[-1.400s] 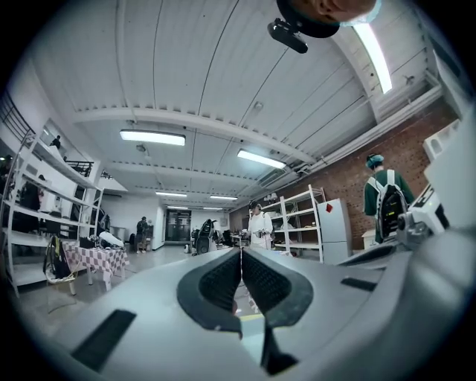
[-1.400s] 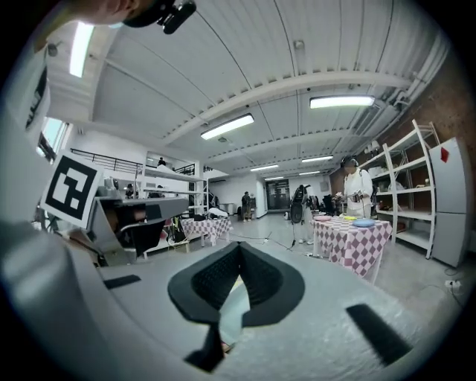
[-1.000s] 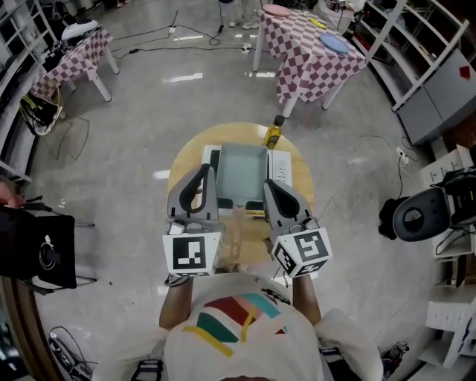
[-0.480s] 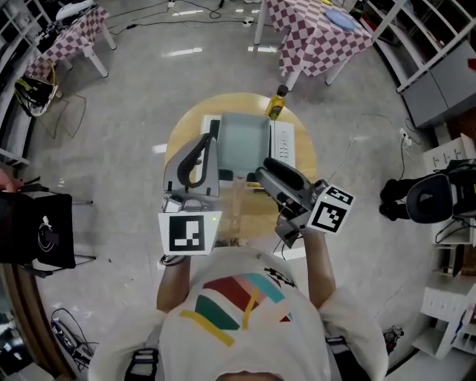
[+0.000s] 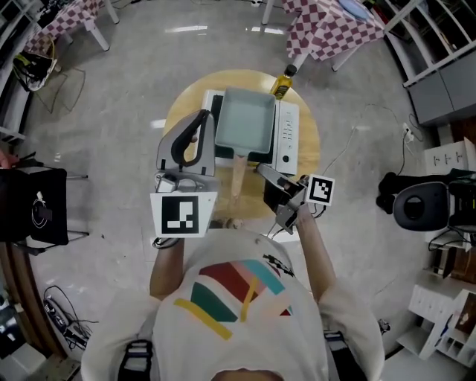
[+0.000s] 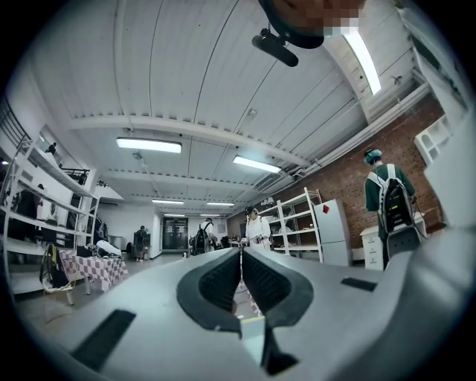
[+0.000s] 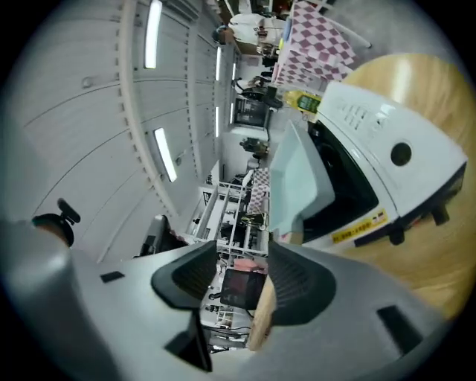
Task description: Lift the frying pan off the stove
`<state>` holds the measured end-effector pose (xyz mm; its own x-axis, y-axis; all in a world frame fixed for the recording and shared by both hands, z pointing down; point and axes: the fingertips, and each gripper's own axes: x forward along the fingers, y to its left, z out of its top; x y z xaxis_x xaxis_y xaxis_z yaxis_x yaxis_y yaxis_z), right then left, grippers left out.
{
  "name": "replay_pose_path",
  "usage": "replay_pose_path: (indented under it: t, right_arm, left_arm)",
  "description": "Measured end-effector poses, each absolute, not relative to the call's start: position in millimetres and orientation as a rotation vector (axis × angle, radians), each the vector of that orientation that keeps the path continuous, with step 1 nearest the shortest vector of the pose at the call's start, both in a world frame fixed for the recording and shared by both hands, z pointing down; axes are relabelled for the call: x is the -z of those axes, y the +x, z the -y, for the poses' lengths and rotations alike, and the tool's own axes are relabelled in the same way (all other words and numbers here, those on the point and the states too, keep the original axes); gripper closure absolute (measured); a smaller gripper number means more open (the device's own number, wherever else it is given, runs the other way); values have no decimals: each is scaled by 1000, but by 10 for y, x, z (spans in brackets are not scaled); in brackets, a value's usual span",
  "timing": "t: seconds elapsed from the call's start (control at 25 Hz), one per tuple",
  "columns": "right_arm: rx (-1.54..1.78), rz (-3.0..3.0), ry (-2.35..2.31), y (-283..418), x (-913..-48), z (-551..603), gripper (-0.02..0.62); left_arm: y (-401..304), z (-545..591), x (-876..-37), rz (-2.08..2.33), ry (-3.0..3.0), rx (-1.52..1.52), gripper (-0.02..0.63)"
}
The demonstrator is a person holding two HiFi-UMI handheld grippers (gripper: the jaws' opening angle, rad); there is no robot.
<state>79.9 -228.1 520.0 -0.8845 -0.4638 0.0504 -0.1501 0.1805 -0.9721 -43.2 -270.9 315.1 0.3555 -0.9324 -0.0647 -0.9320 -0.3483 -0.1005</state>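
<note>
A pale teal rectangular frying pan [image 5: 242, 123] sits on the white portable stove [image 5: 286, 141], and its wooden handle [image 5: 238, 175] points toward me. My right gripper [image 5: 262, 170] is rolled on its side just right of that handle. In the right gripper view its jaws [image 7: 242, 257] stand open, the handle [image 7: 260, 320] passes between them close against the right pad, and the pan [image 7: 297, 178] and stove [image 7: 387, 164] lie beyond. My left gripper [image 5: 199, 117] is held up left of the pan; in its own view the left gripper [image 6: 240, 254] is shut and empty, aimed out into the room.
The stove stands on a round wooden table [image 5: 186, 111]. A yellow oil bottle [image 5: 283, 80] stands at the stove's far right corner. Checkered tables [image 5: 335, 22] are further back. A black bag [image 5: 33, 216] sits left, a dark round machine [image 5: 416, 205] right.
My right gripper has rolled from upright onto its side and come in beside the pan's handle. The left gripper stays raised. The head camera has tilted, so the table sits higher in view.
</note>
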Motion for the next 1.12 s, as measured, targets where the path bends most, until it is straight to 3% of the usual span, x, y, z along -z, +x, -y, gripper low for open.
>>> replay_pose_path:
  t: [0.36,0.76,1.12]
  right_arm:
    - [1981,-2199,-565,463,-5811,2192,377]
    - [2105,-2082,-290,23,-5776,2159,374]
    - [2149,-1998,-178,-127,-5774,2181,474]
  left_arm:
    - [-501,2665,-3225,-1724,-2501,12,598]
    - [-618,2632,-3281,-1765,-2497,27,598]
    - [-687,2660,-3299,-1774,-2508,25,598]
